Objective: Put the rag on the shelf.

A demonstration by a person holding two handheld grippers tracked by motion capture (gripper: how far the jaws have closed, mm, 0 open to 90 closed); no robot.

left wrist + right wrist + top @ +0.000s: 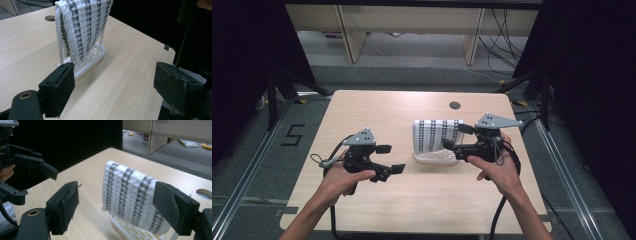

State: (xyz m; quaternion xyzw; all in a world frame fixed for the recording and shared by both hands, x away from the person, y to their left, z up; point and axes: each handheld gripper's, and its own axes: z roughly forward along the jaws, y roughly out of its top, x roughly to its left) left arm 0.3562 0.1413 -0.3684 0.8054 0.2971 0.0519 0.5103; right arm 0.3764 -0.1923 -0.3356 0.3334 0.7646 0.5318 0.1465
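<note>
Towel draped over white rack, just ahead of right gripper, well off from left gripper. Both released, jaws wide, grasping nothing. Risk: rack looks light; sideways tug on towel could tip or drag it; thick weave may slip from shallow pinch.

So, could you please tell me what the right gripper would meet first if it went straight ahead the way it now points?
Most likely the striped towel draped over the white rack. In the right gripper view it hangs directly ahead of the open right gripper, between its jaws, though how far off is unclear.
</note>
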